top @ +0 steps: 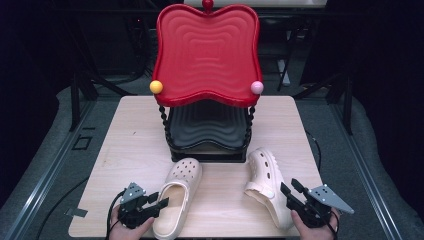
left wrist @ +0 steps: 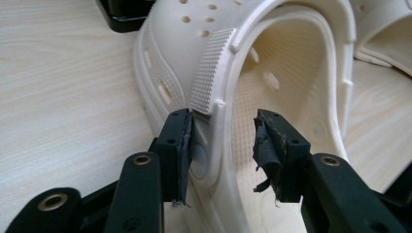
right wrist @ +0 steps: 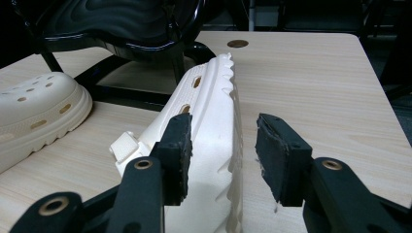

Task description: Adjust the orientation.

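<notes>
Cream foam clogs, two of them, near the front edge of the wooden bench point(top: 125, 150), in front of the rack. Left clog point(top: 176, 197) sits upright on its sole, toe toward the rack, heel opening toward the person. Left tool point(top: 156, 204) straddles its side wall at the strap rivet: outer pad just touching the wall, inner pad inside the opening with a clear gap, so released, not gripping. The shoe's weight is on the bench, which is why it stays put.

Right clog point(top: 267, 186) lies tipped on its side, ridged sole facing the right tool point(top: 291, 189). That tool has the heel end between its pads: one pad against the upper, the other standing off the sole. Unclenched too, shoe resting on the bench. Probably lined up to grab across the thickness and stand it up or lift it.

Behind: one two-tier rack, red top tray point(top: 207, 52) empty, black lower tray point(top: 207, 127) empty, likely destination. Two balls on the red tray's front corners, one yellow point(top: 156, 86), one pink point(top: 257, 87).

Count: clogs 2, tools 2, trays 2.
</notes>
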Motion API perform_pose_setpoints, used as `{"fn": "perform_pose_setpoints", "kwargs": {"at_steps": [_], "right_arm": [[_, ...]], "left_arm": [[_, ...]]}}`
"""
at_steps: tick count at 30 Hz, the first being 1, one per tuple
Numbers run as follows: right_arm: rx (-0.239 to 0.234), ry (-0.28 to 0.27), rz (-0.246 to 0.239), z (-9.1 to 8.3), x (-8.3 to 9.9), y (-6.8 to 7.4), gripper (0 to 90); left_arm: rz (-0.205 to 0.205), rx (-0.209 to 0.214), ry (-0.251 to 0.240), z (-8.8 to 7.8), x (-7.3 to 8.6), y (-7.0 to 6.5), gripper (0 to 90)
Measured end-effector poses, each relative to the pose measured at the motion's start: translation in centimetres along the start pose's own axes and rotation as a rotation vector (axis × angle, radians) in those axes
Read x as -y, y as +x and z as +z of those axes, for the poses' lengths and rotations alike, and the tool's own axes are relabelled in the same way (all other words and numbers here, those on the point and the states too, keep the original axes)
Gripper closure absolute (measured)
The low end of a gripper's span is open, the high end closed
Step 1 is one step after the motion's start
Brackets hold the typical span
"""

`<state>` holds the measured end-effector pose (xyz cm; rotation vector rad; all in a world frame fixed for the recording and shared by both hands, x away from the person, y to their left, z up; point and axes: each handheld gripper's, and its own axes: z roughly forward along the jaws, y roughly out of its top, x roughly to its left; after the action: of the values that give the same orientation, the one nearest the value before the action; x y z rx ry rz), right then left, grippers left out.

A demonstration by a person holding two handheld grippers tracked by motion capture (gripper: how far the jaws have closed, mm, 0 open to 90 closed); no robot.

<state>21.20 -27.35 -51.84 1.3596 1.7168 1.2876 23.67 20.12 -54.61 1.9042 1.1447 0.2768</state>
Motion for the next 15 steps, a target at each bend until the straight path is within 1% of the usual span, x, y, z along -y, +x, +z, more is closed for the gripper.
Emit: {"fn": "perform_pose_setpoints", "kwargs": {"at_steps": [1,2,4,7,8,11,13,15], "right_arm": [[0.002,-0.007,0.001,0.0,0.0,0.0,56.6],[0.003,-0.008,0.001,0.0,0.0,0.0,56.6],[0.003,-0.004,-0.004,0.0,0.0,0.1,56.5],[0.002,-0.007,-0.007,0.0,0.0,0.2,56.4],[0.002,-0.008,-0.007,0.0,0.0,0.1,56.4],[0.003,-0.008,-0.004,-0.1,-0.1,0.1,56.3],[0.001,-0.011,-0.007,-0.1,-0.1,0.2,56.0],[0.006,-0.011,-0.022,-0.1,-0.1,0.2,56.0]], "left_arm": [[-0.005,0.004,0.004,0.1,0.0,-0.1,60.8],[-0.018,0.015,0.002,0.2,0.0,-0.2,62.1],[-0.021,0.032,0.001,0.4,-0.1,-0.4,62.3],[0.001,0.038,0.004,1.0,-0.3,-1.1,63.2],[0.003,0.042,0.009,1.1,-0.4,-1.2,63.5],[0.008,0.047,0.0,1.8,-0.5,-1.6,64.4],[0.012,0.051,0.002,1.8,-0.6,-1.7,62.4],[0.018,0.053,0.002,1.8,-0.5,-1.7,59.6]]}}
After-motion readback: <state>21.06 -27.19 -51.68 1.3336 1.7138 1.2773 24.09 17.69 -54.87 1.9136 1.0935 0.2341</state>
